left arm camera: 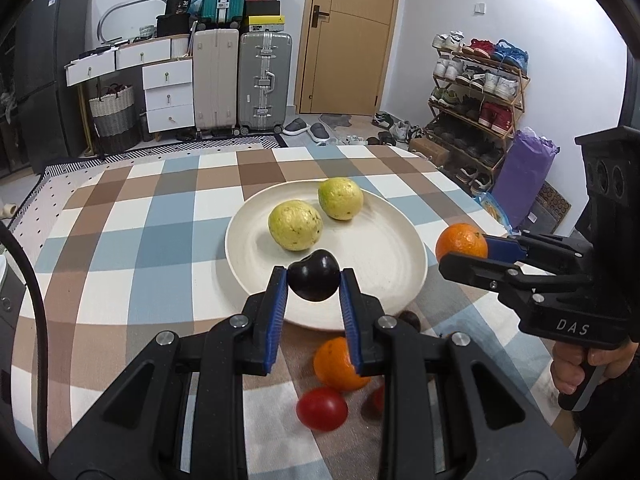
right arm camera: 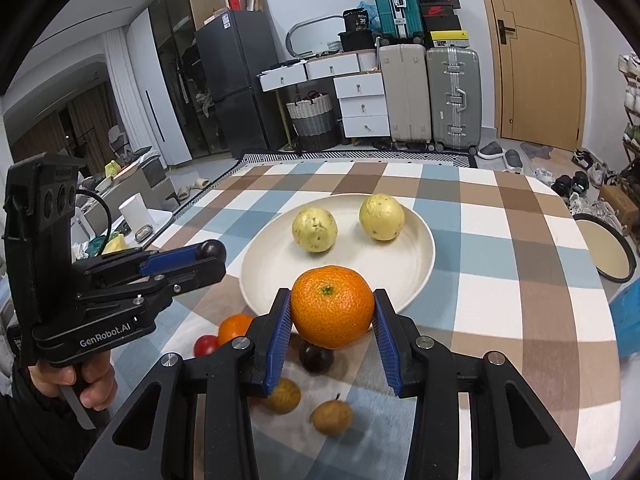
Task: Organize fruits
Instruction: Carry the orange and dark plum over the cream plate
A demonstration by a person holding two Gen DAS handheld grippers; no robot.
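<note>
On the worktop (right arm camera: 500, 280), loose fruits (right arm camera: 332, 416) are seen nearest. Above them, a plum (left arm camera: 314, 276) is gripped by the left fingers (left arm camera: 280, 304) and an orange (right arm camera: 332, 306) by the right fingers (right arm camera: 280, 332), before the plate (right arm camera: 400, 280) with two guavas (right arm camera: 382, 217).

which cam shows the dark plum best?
Left wrist. The plum sits centered and near between the left gripper pads, whole outline visible above the plate. Right wrist shows it only small and side-on at the tips of that gripper, partly hidden by a pad.
</note>
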